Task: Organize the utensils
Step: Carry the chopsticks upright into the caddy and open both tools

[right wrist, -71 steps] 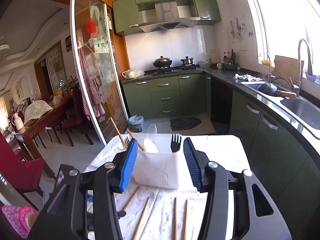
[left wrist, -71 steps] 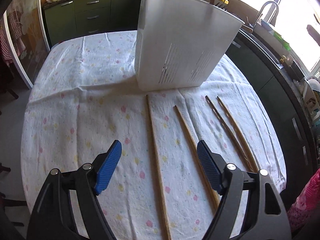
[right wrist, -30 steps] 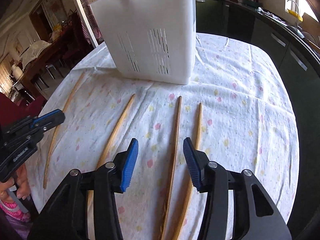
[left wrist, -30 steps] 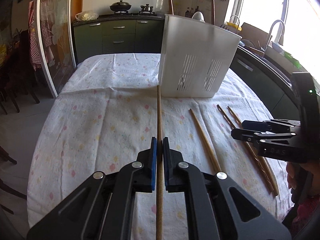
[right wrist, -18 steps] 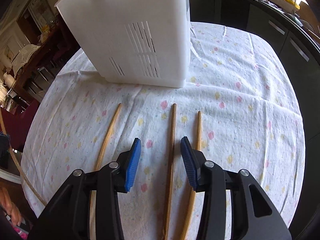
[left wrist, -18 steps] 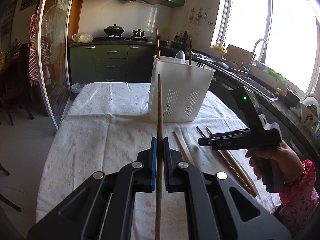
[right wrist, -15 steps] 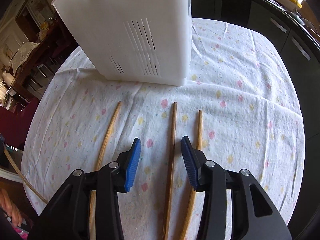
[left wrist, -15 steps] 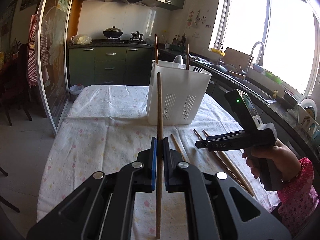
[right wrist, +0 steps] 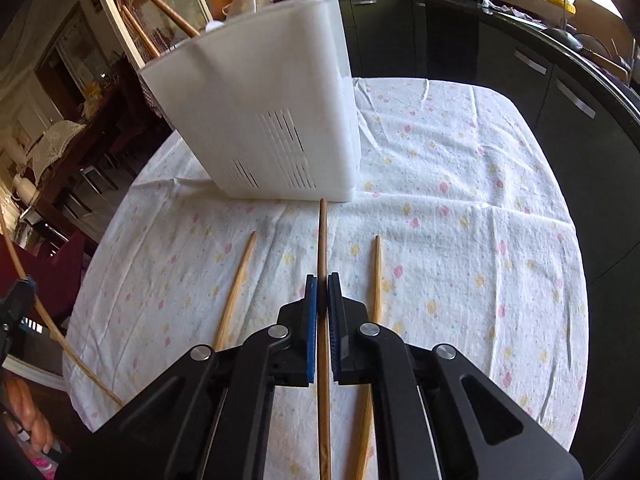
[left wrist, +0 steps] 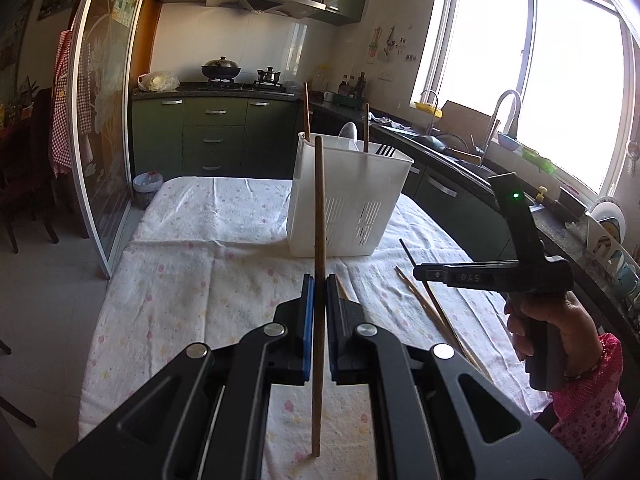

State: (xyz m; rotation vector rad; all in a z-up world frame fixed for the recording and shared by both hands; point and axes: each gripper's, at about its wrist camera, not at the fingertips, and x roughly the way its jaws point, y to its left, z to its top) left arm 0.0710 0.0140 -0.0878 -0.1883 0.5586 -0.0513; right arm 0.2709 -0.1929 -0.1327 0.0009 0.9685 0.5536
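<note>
My left gripper [left wrist: 319, 284] is shut on a wooden chopstick [left wrist: 319, 208] and holds it lifted off the table, its far tip level with the rim of the white utensil caddy [left wrist: 344, 200]. My right gripper [right wrist: 322, 284] is shut on a darker chopstick [right wrist: 322, 236] that lies low over the tablecloth, its tip near the caddy [right wrist: 264, 120]. Two more chopsticks [right wrist: 236, 292] [right wrist: 375, 276] lie either side of it. The caddy holds chopsticks, a spoon and a fork [left wrist: 385, 149]. The right gripper also shows in the left wrist view [left wrist: 418, 272].
The table carries a white flowered cloth [right wrist: 460, 216]. Green kitchen cabinets [left wrist: 216, 136] stand behind it, a counter with a sink [left wrist: 472, 152] runs along the right, and a glass sliding door [left wrist: 100, 140] is at the left. My left hand and gripper show at the right wrist view's left edge [right wrist: 16, 304].
My right gripper has closed on the middle chopstick; half a second ago it was open around it. My left gripper has raised its chopstick a little further and drawn back from the caddy.
</note>
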